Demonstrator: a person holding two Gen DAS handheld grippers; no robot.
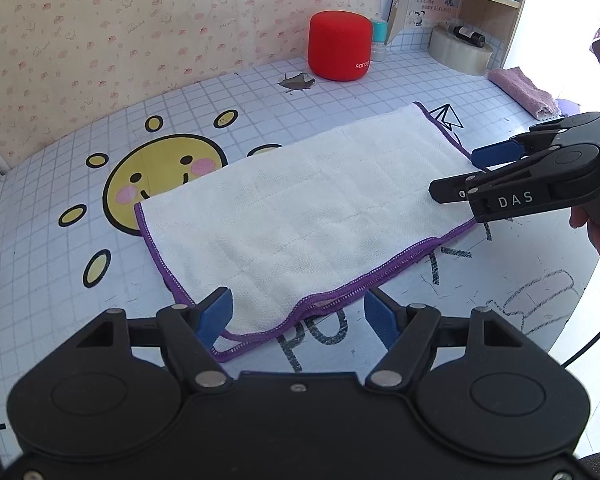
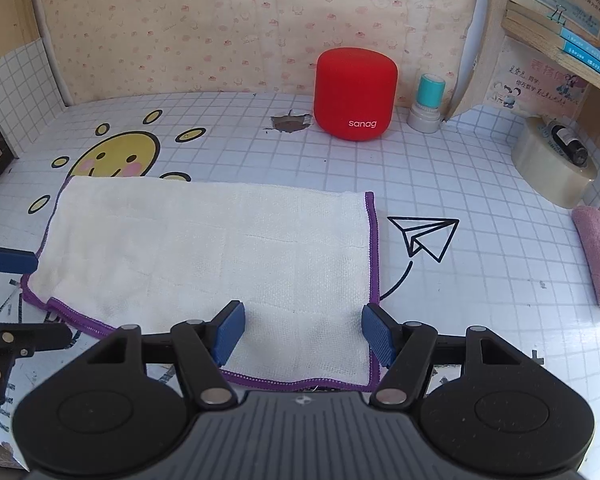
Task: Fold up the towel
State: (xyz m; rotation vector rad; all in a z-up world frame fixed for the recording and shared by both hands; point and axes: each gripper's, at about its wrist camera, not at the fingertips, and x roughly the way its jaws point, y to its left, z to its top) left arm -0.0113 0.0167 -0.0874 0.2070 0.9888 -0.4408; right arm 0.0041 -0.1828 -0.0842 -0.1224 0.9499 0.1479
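A white towel with a purple hem [image 1: 300, 216] lies folded in half on the checked tabletop; it also shows in the right wrist view [image 2: 204, 256]. My left gripper [image 1: 298, 314] is open over the towel's near left corner, where two hem layers lie one on the other. My right gripper [image 2: 302, 334] is open over the towel's near right corner. It also shows in the left wrist view [image 1: 456, 172], at the towel's right end. The left gripper's fingers [image 2: 8, 262] show at the left edge of the right wrist view. Neither gripper holds anything.
A red speaker [image 2: 356, 94] and a teal-capped bottle [image 2: 428, 98] stand at the back by the wall. A tape roll [image 2: 552, 168] sits under the shelf at the right. A folded pink cloth [image 2: 598, 256] lies at the right edge. The table cover has a torn hole [image 2: 290, 122].
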